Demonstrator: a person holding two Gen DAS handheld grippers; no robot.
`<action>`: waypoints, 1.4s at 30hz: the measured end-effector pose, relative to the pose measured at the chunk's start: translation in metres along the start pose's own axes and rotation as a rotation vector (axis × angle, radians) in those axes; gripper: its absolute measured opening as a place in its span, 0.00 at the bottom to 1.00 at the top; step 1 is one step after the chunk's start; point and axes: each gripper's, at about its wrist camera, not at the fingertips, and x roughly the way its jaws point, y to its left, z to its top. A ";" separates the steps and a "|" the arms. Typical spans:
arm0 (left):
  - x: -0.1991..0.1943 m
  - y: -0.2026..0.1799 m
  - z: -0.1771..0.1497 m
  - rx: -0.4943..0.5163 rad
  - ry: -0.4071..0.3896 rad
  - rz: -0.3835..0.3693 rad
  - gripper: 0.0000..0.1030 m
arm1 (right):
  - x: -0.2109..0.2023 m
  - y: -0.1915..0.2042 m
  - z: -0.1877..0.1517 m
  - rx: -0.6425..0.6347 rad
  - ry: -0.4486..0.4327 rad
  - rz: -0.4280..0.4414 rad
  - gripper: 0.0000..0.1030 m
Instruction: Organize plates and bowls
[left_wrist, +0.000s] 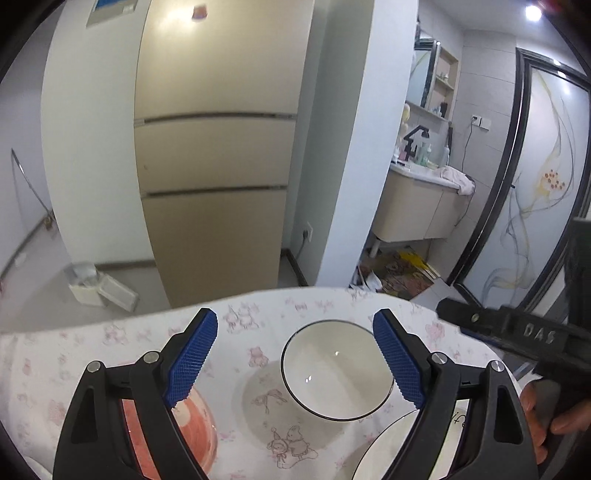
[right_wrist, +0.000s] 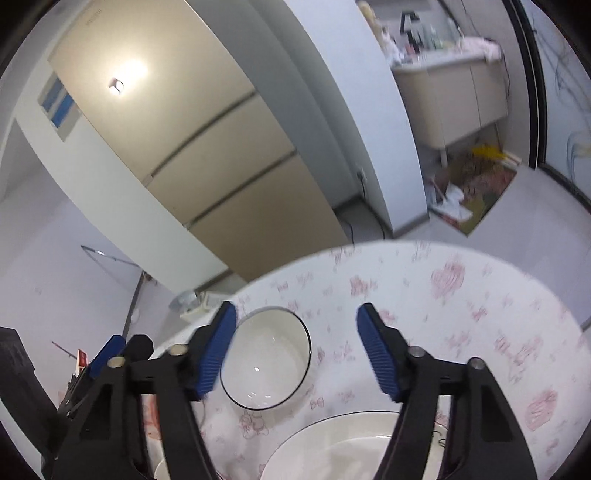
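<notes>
1. The far part of the table (right_wrist: 461, 295), beyond the white bowl (left_wrist: 336, 369), lies bare, giving room to pass.
2. The near edge is crowded: a white plate (right_wrist: 332, 443) near right and a pink dish (left_wrist: 192, 424) near left flank the bowl.
3. The right gripper (left_wrist: 517, 332) bars the right side.

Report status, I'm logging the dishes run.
Left gripper open, empty. Right gripper open, empty. White bowl on tablecloth, untouched. Nothing blocking.

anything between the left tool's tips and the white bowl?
Nothing but bare printed tablecloth. In the left wrist view the left tool stands open, and the white bowl sits on the cloth between and just beyond its pads.
</notes>
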 end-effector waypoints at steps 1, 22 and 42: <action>0.006 0.003 -0.002 -0.009 0.005 -0.011 0.85 | 0.006 0.000 -0.002 -0.002 0.018 -0.002 0.56; 0.071 0.012 -0.031 -0.058 0.182 -0.107 0.48 | 0.080 -0.003 -0.041 0.006 0.241 -0.066 0.21; 0.113 -0.002 -0.064 -0.024 0.369 -0.068 0.36 | 0.090 -0.014 -0.049 0.078 0.256 -0.045 0.14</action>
